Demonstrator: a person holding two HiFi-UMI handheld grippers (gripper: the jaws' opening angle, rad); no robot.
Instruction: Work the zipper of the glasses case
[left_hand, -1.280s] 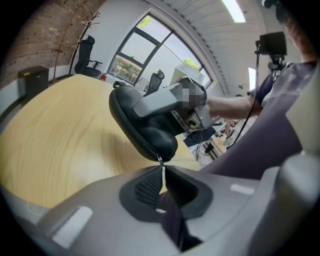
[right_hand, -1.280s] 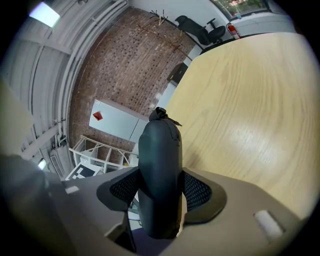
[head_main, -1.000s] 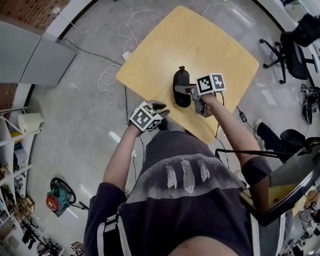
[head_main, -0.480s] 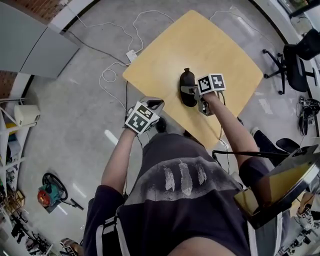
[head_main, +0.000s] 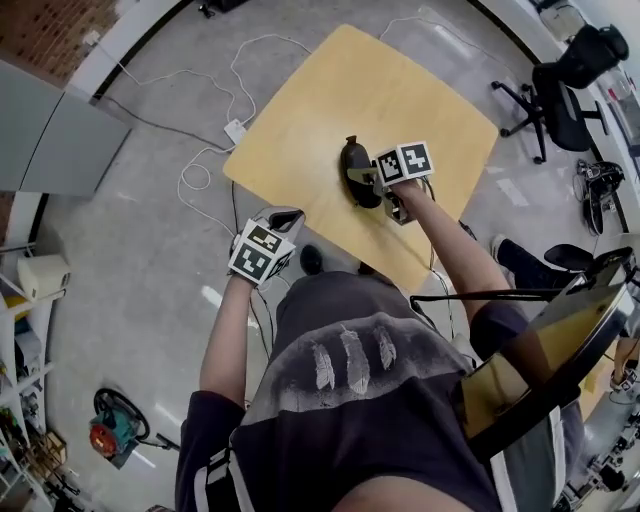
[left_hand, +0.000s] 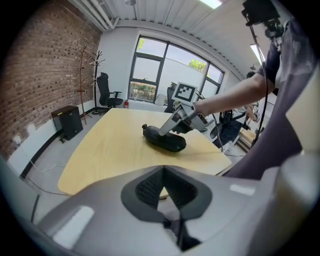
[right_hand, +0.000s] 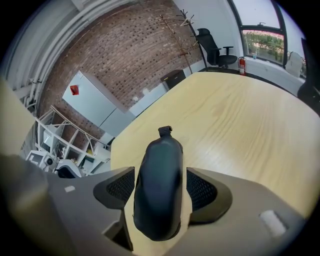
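Right claw (head_main: 372, 182) straddles the black glasses case (right_hand: 160, 170) on the wooden surface (head_main: 330, 110). Its jaws are spreading open, with the case right between the pads but not squeezed. Left claw (left_hand: 164, 175) is clenched on nothing, with the case well out ahead of it.
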